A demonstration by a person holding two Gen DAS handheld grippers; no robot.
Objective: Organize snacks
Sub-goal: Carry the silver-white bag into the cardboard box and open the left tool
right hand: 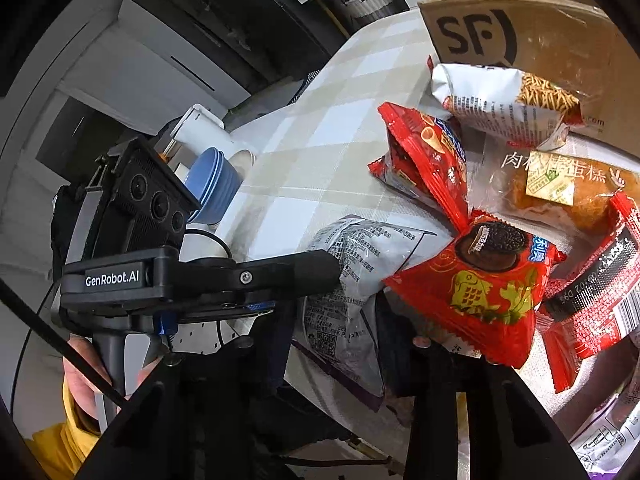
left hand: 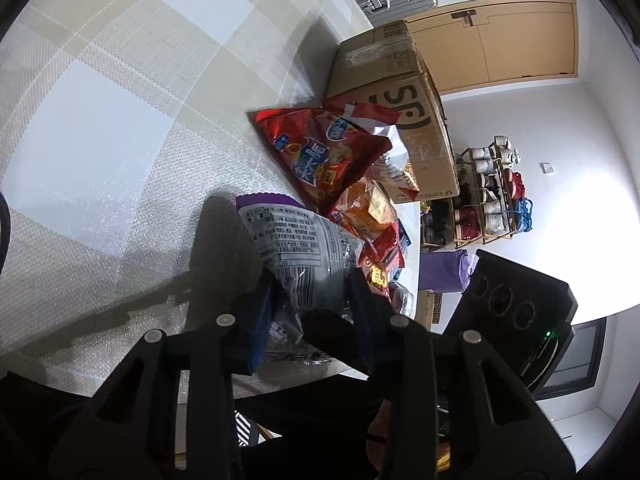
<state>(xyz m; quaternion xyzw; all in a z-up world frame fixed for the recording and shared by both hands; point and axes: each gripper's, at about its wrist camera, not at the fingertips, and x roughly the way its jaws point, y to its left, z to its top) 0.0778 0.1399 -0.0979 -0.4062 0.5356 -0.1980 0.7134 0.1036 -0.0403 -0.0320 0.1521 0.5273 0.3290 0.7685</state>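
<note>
My left gripper (left hand: 312,284) is shut on a silver snack bag with a purple edge (left hand: 296,240), held above the checked tablecloth (left hand: 120,120). The same bag (right hand: 360,264) shows in the right wrist view, pinched by the left gripper (right hand: 320,272). My right gripper (right hand: 352,332) is open, its fingers either side of that bag's lower end. A red cookie packet (right hand: 480,280) lies just right of it. Beyond lie a red cone-snack bag (right hand: 424,160), (left hand: 320,152), a white noodle-snack bag (right hand: 500,100), a clear cake packet (right hand: 560,188) and a red packet (right hand: 592,292).
An SF cardboard box (left hand: 404,92), (right hand: 540,28) stands on the table behind the snack pile. Stacked blue bowls (right hand: 216,184) and white cups (right hand: 208,128) sit at the table's far edge. A shoe rack (left hand: 488,196) stands beyond the table.
</note>
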